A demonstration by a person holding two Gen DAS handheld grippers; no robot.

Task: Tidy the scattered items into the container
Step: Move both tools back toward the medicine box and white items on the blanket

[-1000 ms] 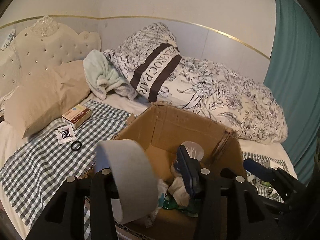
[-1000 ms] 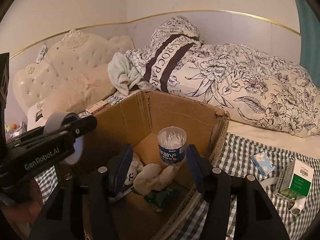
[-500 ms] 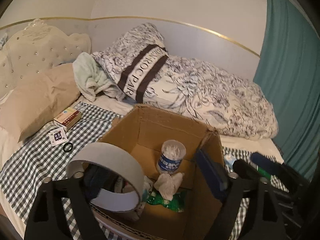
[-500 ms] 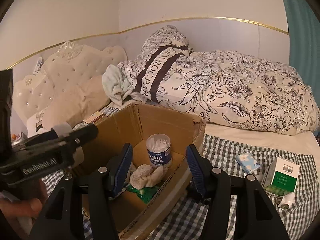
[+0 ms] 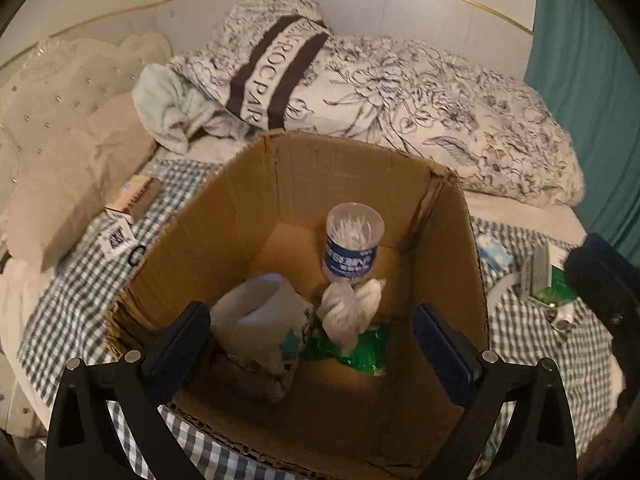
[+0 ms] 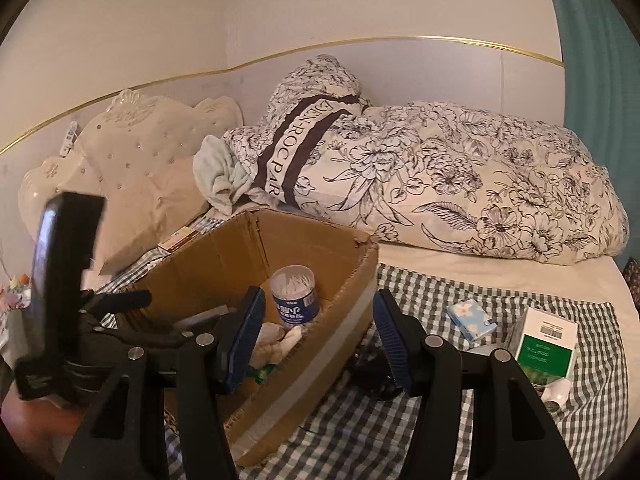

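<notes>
Jaws opening, tape roll (image 5: pixel 260 320) loose between.

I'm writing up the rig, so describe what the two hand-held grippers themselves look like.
Both look alike. The left hand-held gripper has a matte black, angular forked frame with round silver screw heads, and its two fingers carry dark blue pads. The right hand-held gripper has the same black frame, silver screws and ribbed blue pads. No cables, sleeves or readable markings show.

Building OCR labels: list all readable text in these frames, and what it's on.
"EDEN-ROCPAR", roughly; first letters unsure: pillow band.
Swab tub label: blurred.
Green box: barcode and print too small.
Sachet, red box, tissue pack: unreadable.
</notes>
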